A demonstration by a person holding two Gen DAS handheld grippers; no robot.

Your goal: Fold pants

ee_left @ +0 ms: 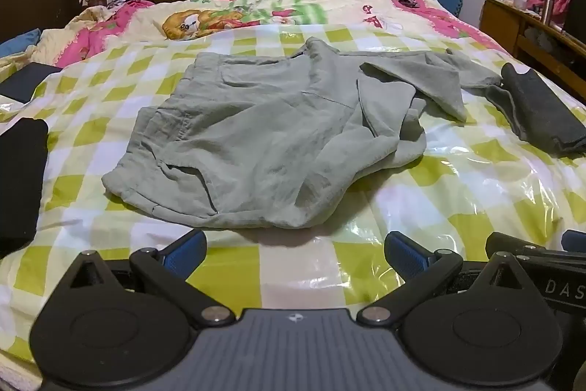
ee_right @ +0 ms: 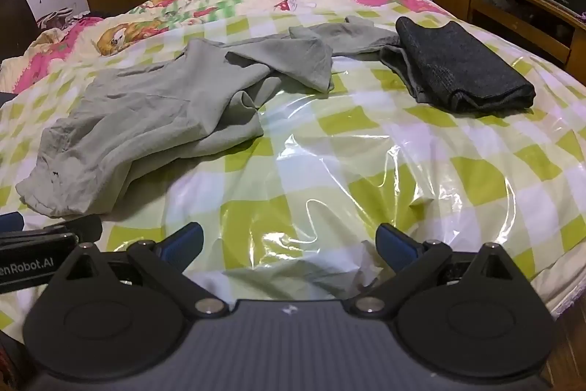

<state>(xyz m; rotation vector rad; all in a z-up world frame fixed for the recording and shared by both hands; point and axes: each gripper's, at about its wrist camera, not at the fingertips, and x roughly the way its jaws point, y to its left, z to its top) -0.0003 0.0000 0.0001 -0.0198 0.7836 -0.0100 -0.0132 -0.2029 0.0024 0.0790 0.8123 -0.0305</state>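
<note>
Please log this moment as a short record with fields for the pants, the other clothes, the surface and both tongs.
pants: grey-green pants, rumpled, legs bunched, not yet folded
folded item: dark grey garment, folded, beside the pant legs
black item: black cloth at the bed's left side
surface: checked green-and-white cover under clear plastic
left tongs: open, empty
right tongs: open, empty
</note>
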